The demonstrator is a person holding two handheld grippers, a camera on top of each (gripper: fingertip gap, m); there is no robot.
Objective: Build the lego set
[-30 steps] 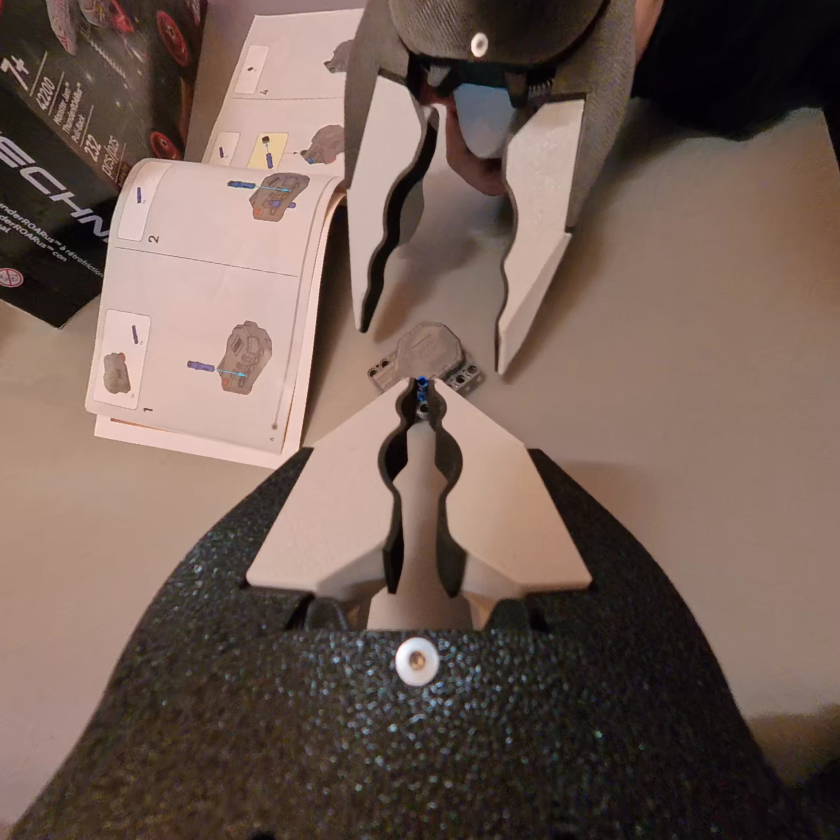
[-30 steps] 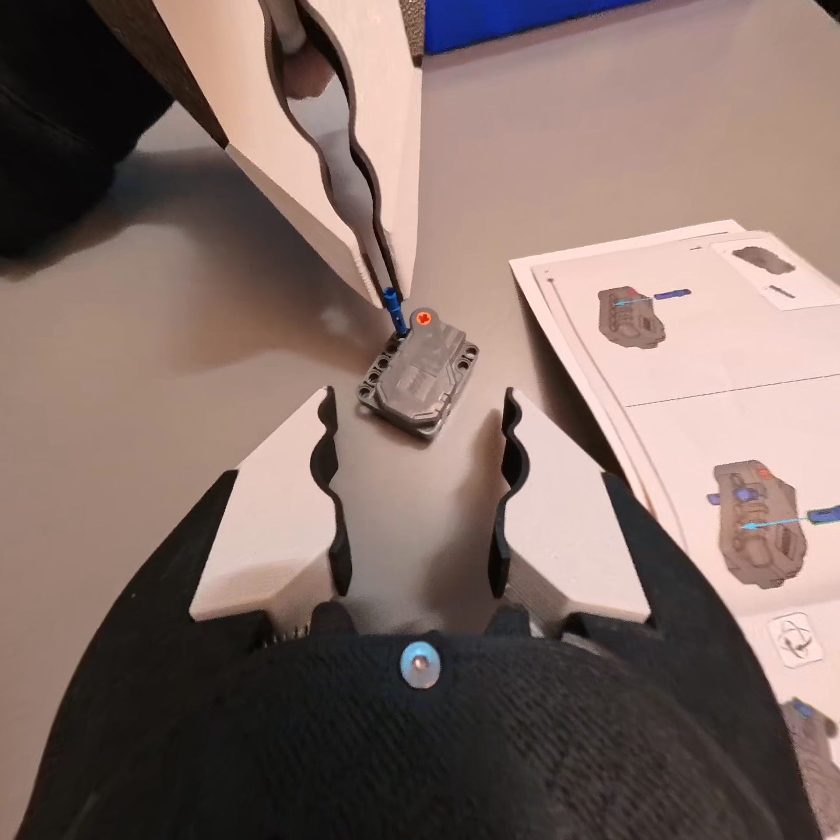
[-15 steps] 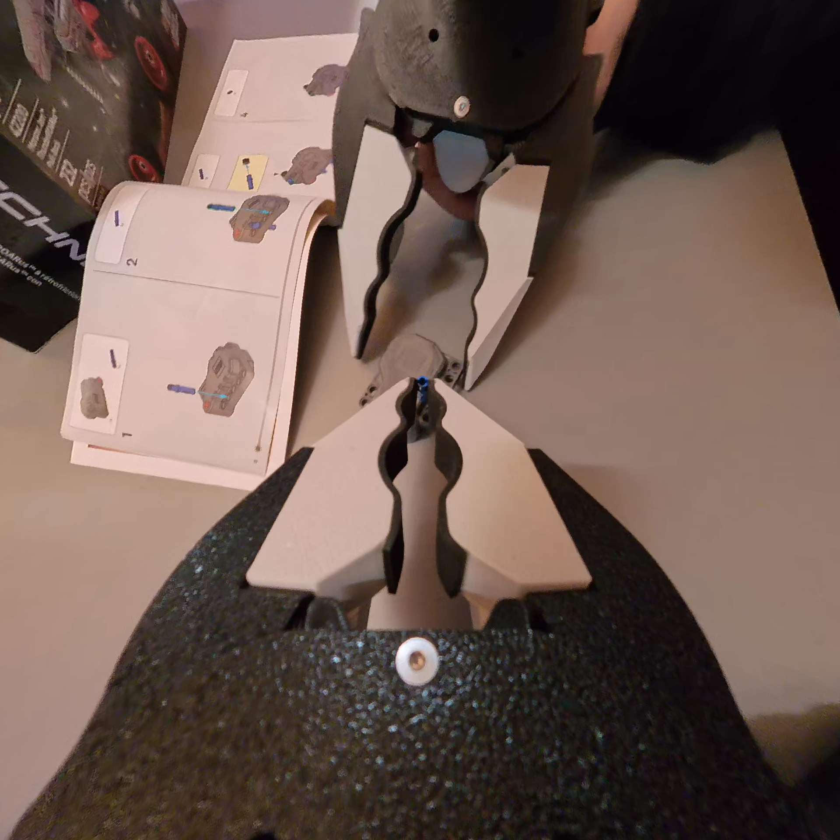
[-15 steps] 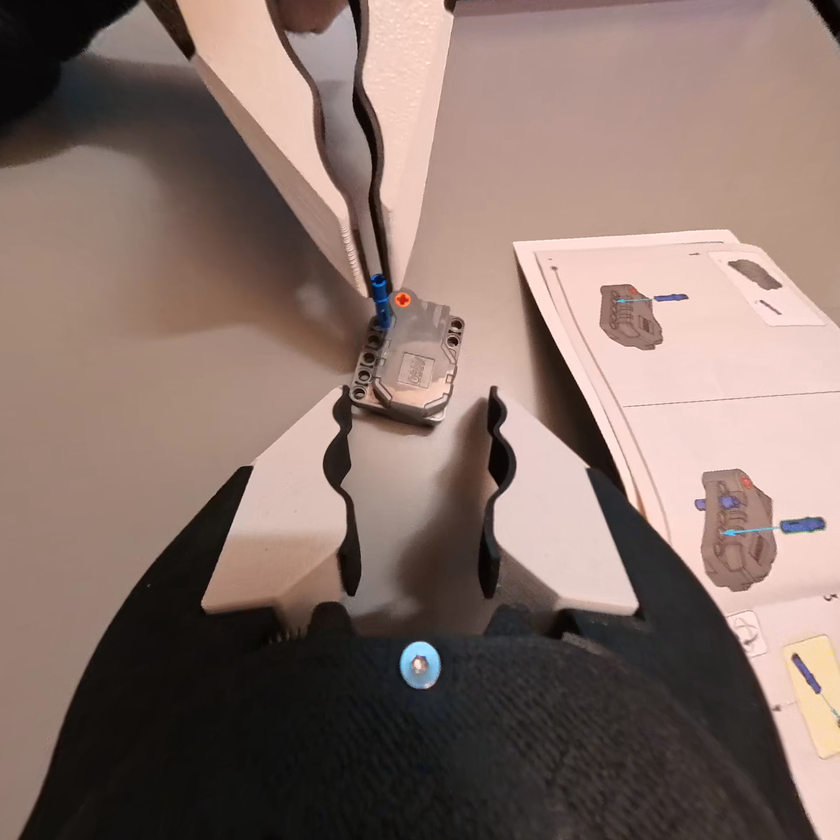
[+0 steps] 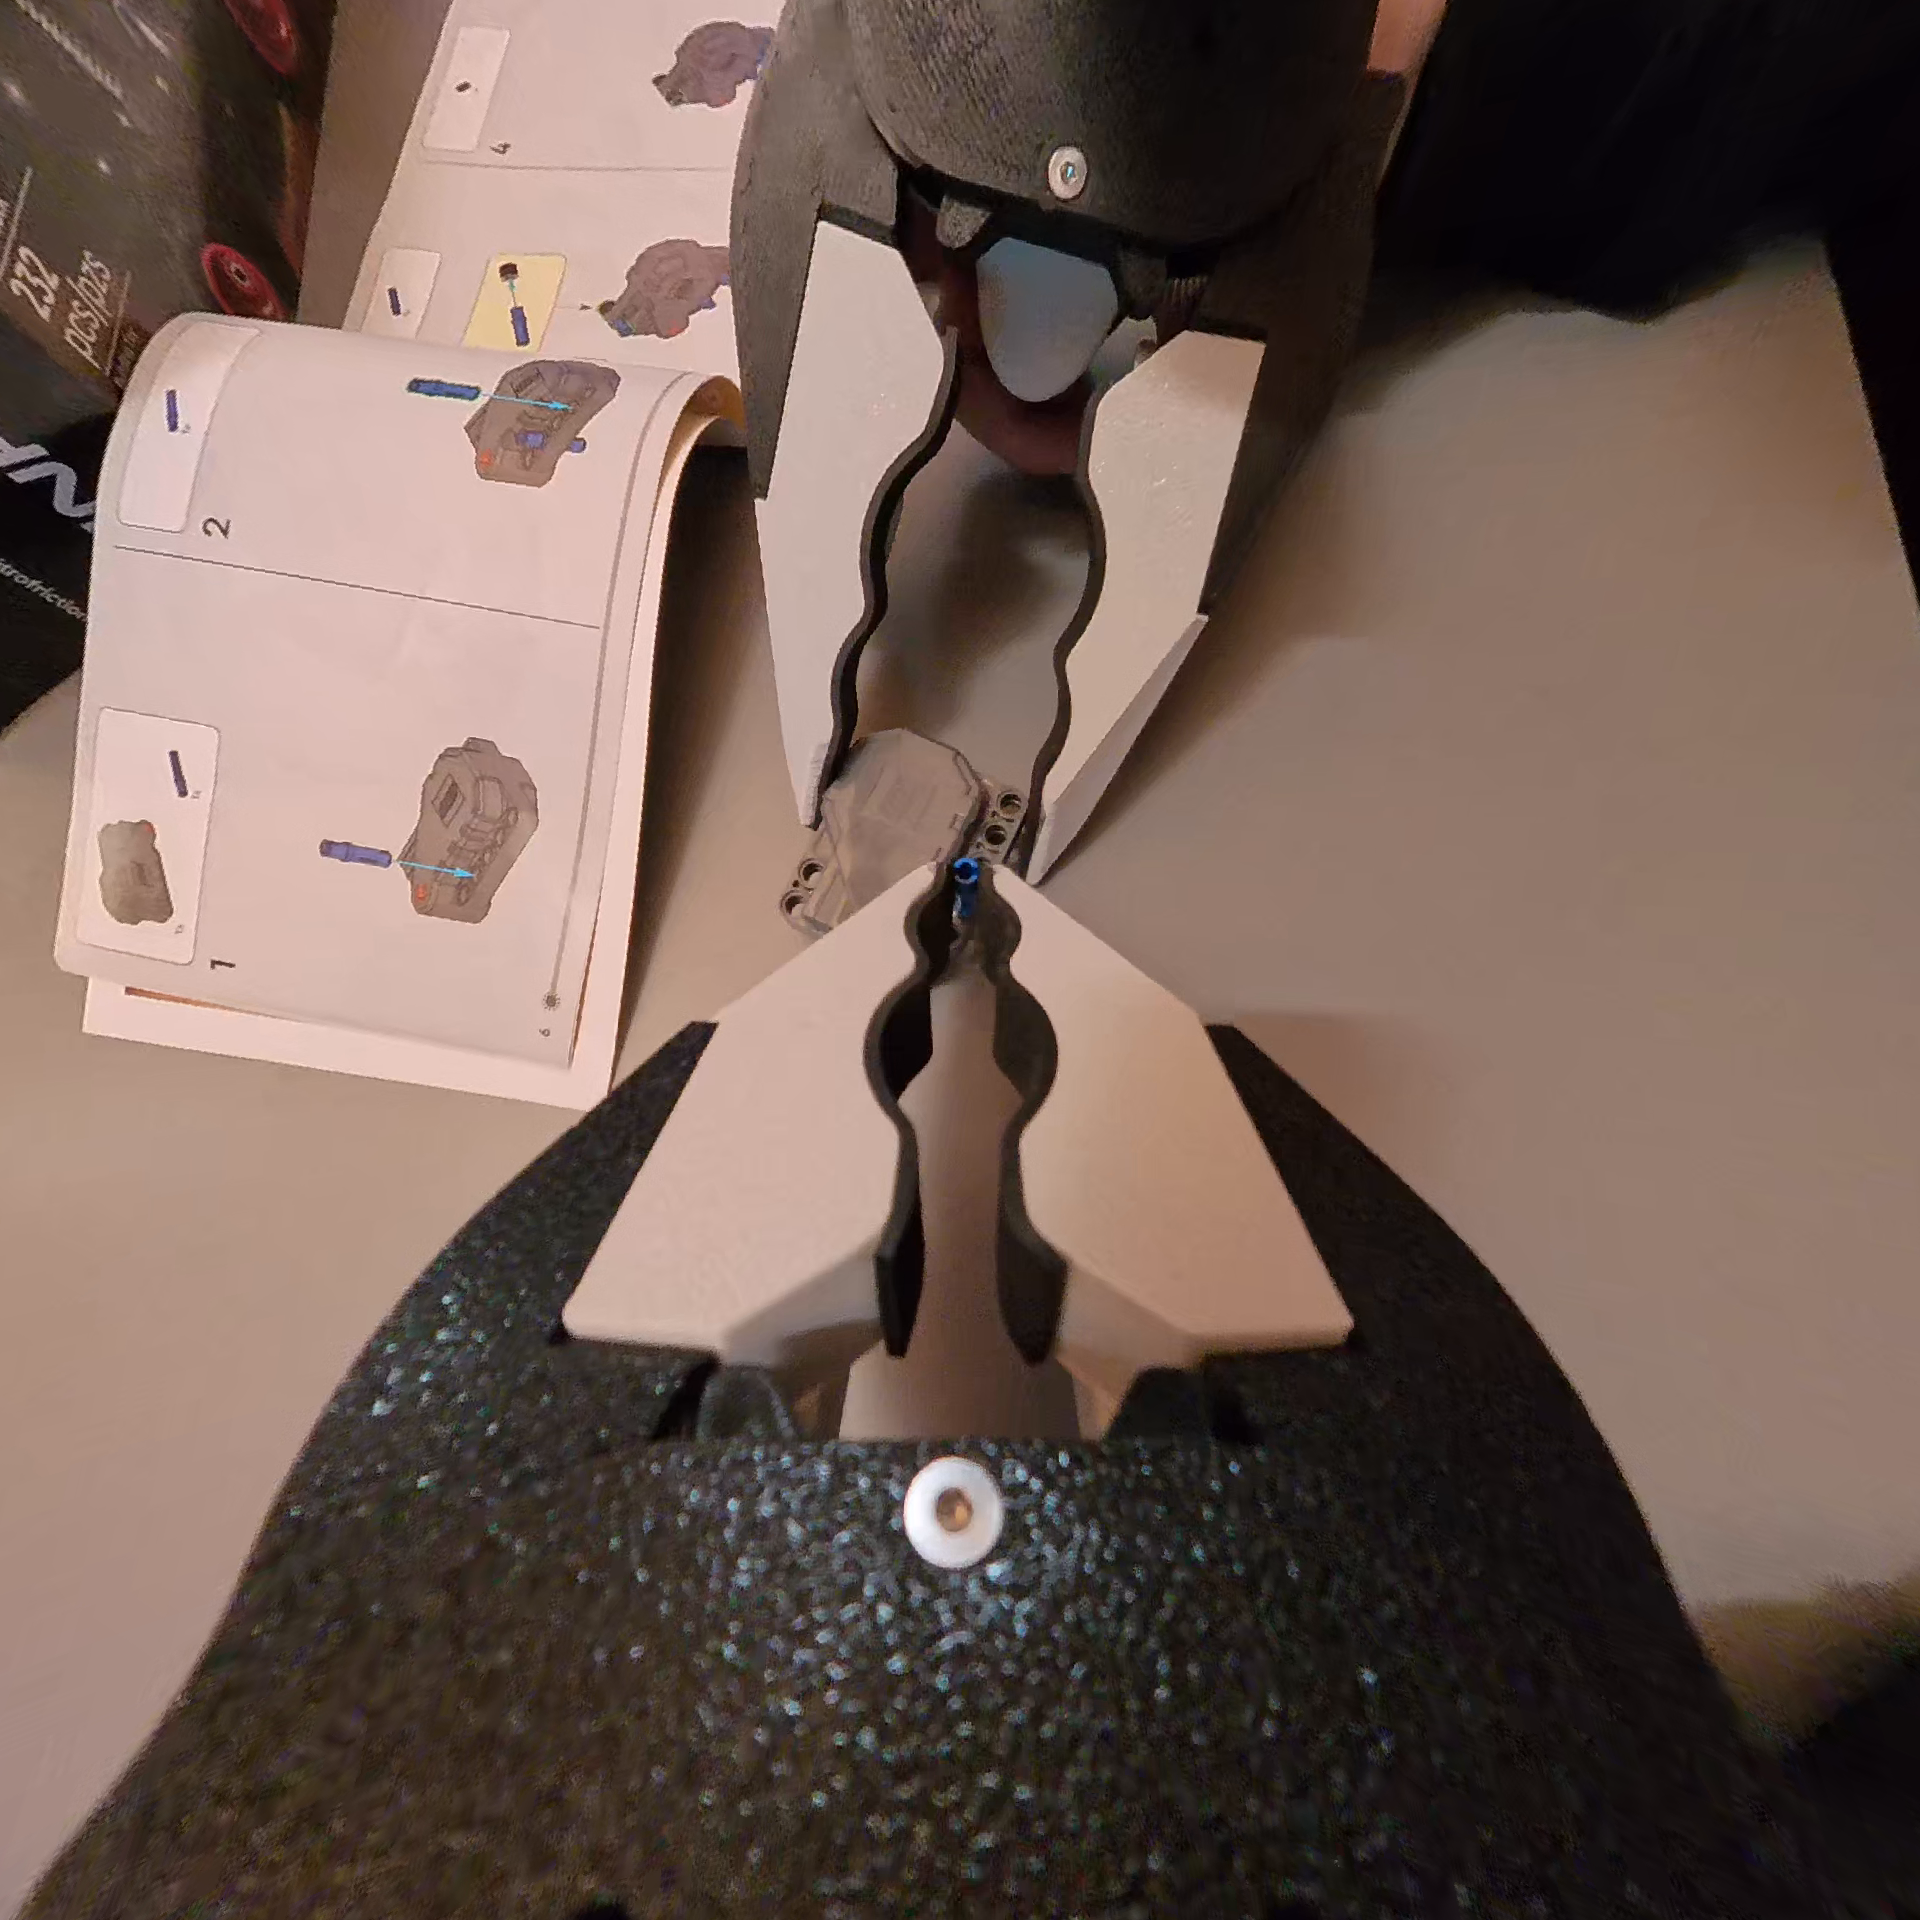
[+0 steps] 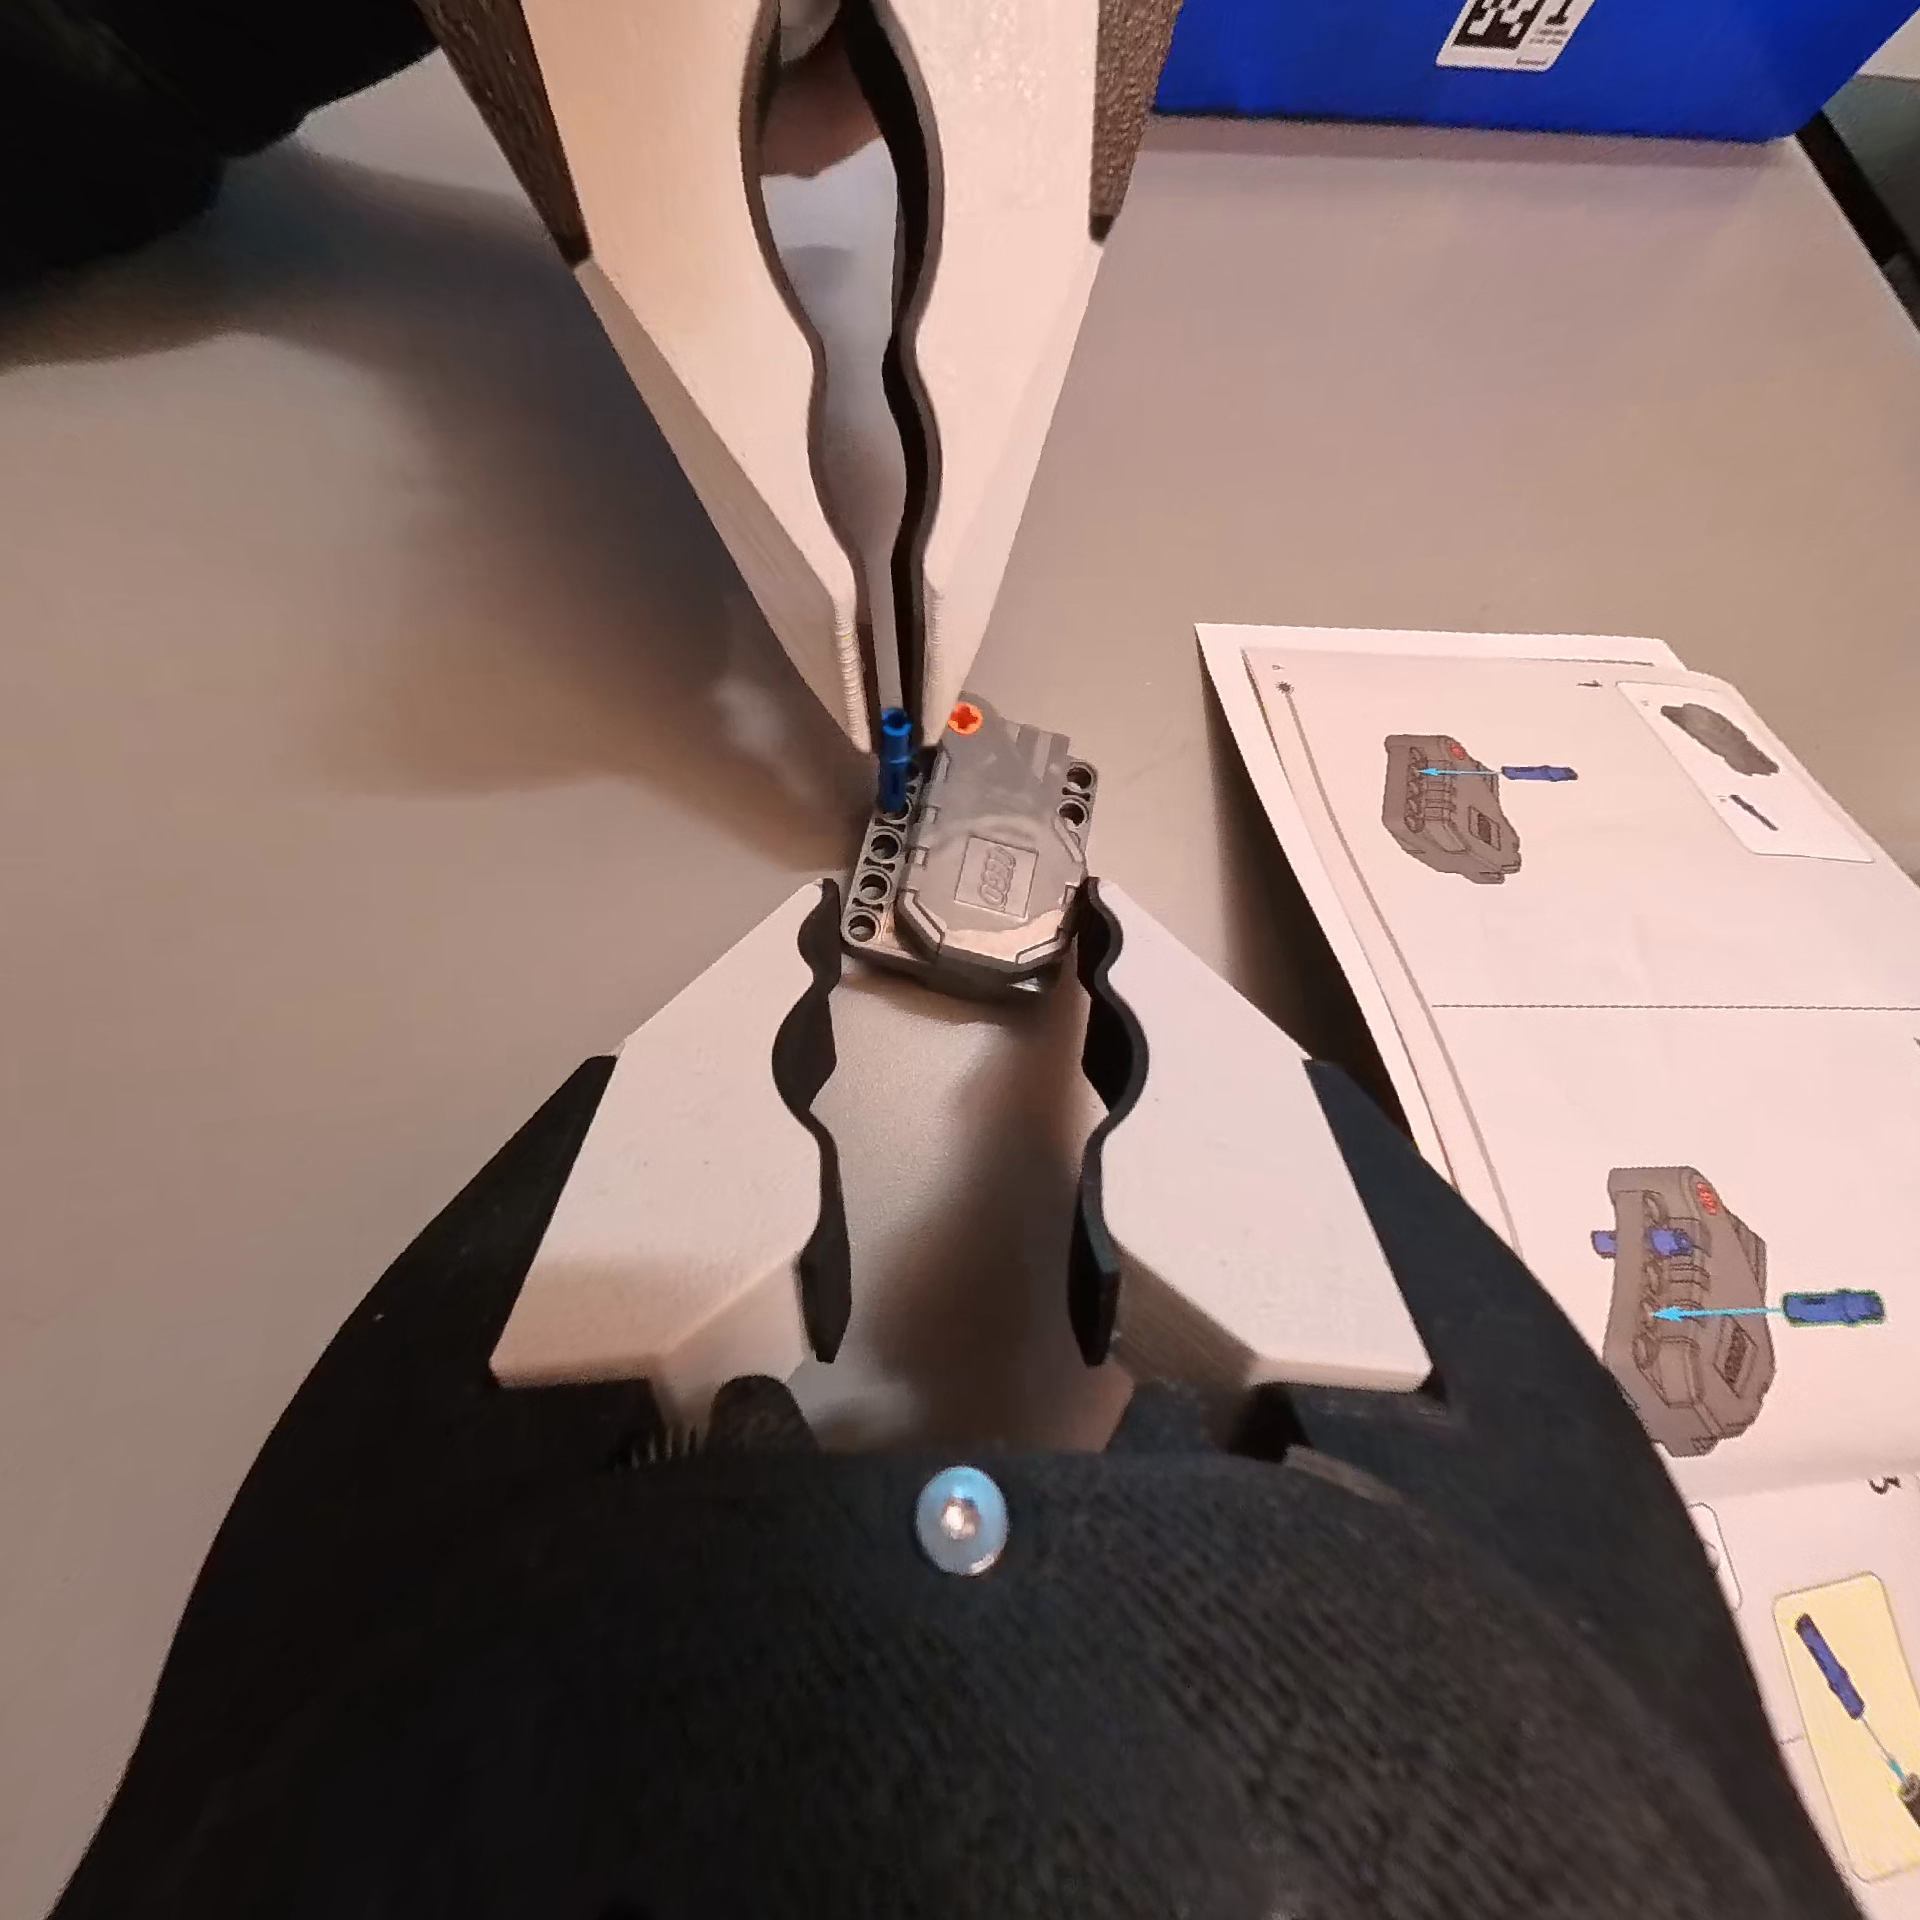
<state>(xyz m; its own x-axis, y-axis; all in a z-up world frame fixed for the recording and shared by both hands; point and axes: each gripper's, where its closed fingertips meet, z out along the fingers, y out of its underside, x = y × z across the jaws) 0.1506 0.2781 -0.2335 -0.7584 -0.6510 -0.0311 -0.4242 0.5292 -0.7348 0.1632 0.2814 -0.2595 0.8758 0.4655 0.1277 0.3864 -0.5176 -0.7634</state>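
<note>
The left hand-held gripper (image 6: 896, 717) is pressed together on the blue pin (image 6: 894, 750), which stands upright with its lower end in a corner hole of the grey motor block (image 6: 977, 862). The right hand-held gripper (image 6: 961, 914), spread a second ago and well short of the block, has closed in: its fingertips (image 6: 821, 925) now bracket the block's near end, touching or nearly so; a firm clamp cannot be confirmed. Judging by this, the block is being steadied so the pin can be pushed home, an early step of the build. The block lies flat on the worktop (image 6: 312, 727). Beside the block lies the open instruction booklet (image 6: 1558, 883); beyond it, a blue bin (image 6: 1455, 73).
</note>
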